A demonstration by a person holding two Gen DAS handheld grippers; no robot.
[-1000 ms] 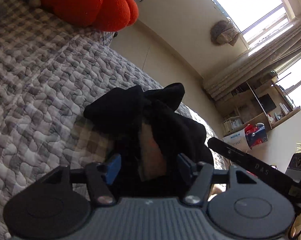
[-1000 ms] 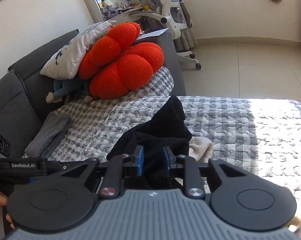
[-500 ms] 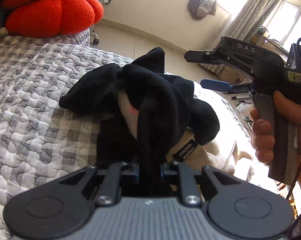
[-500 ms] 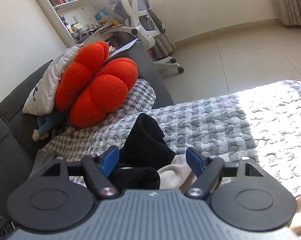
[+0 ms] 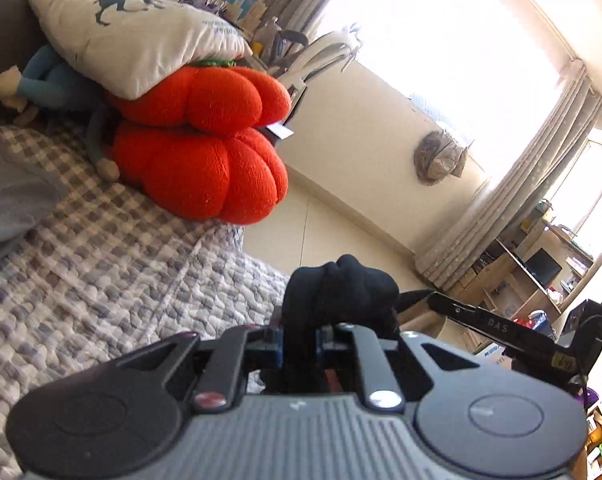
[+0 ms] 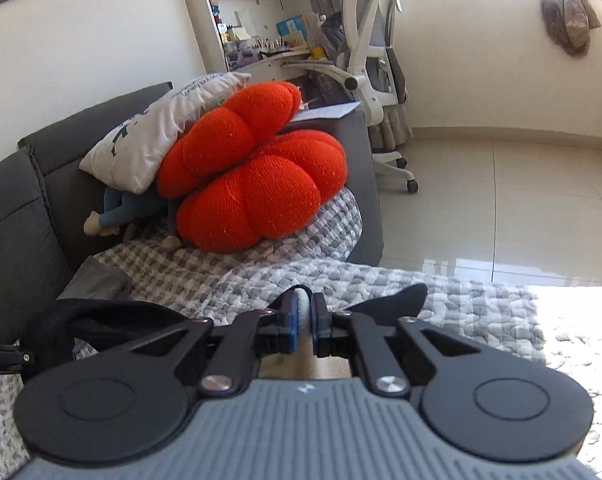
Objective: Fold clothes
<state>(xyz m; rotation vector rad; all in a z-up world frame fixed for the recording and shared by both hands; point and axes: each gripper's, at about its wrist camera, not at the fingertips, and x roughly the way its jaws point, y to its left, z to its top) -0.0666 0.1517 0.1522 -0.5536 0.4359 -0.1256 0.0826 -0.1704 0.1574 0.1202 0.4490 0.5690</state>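
A black garment with a cream inner part is lifted above the grey checked quilt. My left gripper has a bunch of the black cloth between its blue pads; its jaws are closing and press on it. The right gripper's black body shows just to the right of that bunch. In the right wrist view my right gripper is shut on a thin cream fold of the garment. A black flap sticks out to its right, and more black cloth hangs at the left.
An orange pumpkin cushion, a white pillow and a soft doll lie against the dark sofa back. A grey folded cloth lies on the quilt. A white office chair and shelves stand beyond on the tiled floor.
Both grippers rose and tilted up, lifting the garment off the quilt. The left shut on black cloth. The right opened wide, then shut on the cream fold.
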